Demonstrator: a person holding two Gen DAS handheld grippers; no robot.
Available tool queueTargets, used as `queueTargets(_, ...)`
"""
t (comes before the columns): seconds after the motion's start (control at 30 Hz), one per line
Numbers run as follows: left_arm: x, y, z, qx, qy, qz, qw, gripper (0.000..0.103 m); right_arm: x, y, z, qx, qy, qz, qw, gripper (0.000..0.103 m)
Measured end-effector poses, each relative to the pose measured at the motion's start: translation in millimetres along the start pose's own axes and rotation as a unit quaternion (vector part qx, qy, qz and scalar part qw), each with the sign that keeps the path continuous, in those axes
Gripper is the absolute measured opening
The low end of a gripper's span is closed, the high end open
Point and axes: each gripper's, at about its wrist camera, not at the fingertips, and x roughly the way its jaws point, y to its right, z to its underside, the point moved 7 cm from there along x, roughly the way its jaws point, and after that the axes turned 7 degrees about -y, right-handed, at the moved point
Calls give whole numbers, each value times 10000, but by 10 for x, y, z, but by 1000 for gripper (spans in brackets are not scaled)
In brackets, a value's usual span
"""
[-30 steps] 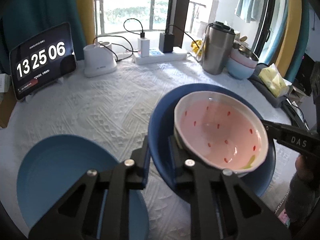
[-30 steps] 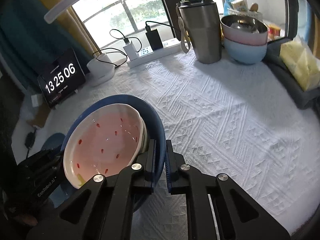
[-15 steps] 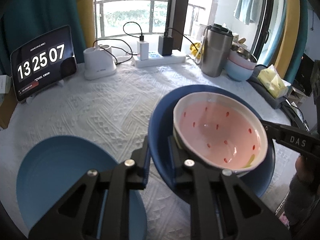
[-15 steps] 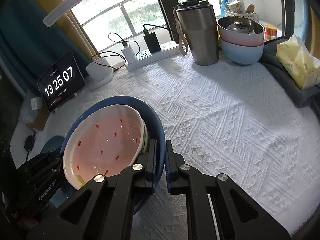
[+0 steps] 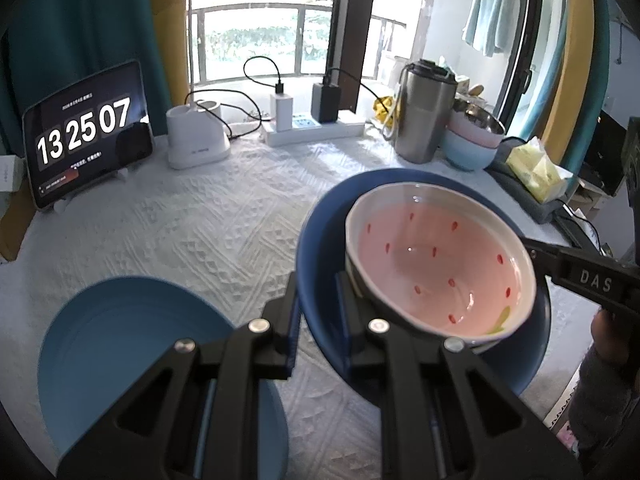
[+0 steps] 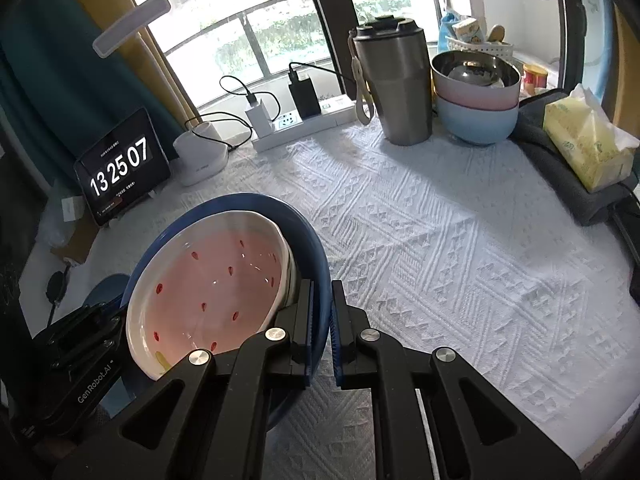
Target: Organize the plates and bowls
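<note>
A dark blue bowl [image 5: 320, 232] carries a pink bowl with red seed marks [image 5: 432, 264] inside it. My left gripper [image 5: 318, 284] is shut on the blue bowl's near-left rim. In the right wrist view my right gripper [image 6: 322, 288] is shut on the opposite rim of the same blue bowl [image 6: 308, 232], with the pink bowl [image 6: 216, 280] just to its left. Each gripper shows in the other's view: the right gripper [image 5: 534, 250] at the far rim, the left gripper [image 6: 116, 314] at lower left. A light blue plate [image 5: 132, 360] lies on the white cloth to the left.
Along the back stand a tablet clock [image 5: 86, 136], a white lamp base [image 5: 196, 140], a power strip with chargers [image 5: 312, 128], a steel tumbler [image 6: 394, 84] and stacked pastel bowls [image 6: 476, 108]. A yellow tissue pack [image 6: 588, 144] lies on a dark cloth at the right edge.
Both grippers keep their hold on the blue bowl's rims and the bowls stay put between them. Only the clock's seconds have advanced.
</note>
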Motion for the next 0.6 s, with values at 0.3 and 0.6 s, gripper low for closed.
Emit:
queueTargets(0.3,-170,-38,-4,-14,144,-26,9999,15,-130,-104,-17,-78,107,-10,9999,11)
queueTargets(0.6,-320,-126,-18,-78,268,-69,9996,15,-225,-228,-50,-192,181,-30,9996,11)
